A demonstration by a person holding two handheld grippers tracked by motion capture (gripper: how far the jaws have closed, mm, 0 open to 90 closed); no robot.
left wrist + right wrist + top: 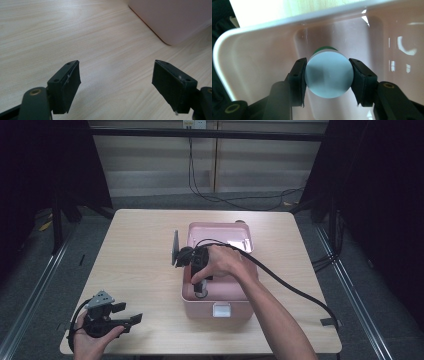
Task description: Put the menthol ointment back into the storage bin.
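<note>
A pink plastic bin stands open in the middle of the wooden table. My right gripper reaches down into its near left part, shut on a round container with a pale lid and a green body. In the right gripper view the pads press on both sides of the lid, with the bin's wall behind it. My left gripper rests at the table's front left corner. Its jaws stand open with nothing between them, over bare wood, and a corner of the bin lies ahead.
A black cable trails from the right gripper across the table's right side. The bin has a white latch on its front wall. Dark frame posts stand left and right of the table, and cables lie on the floor behind.
</note>
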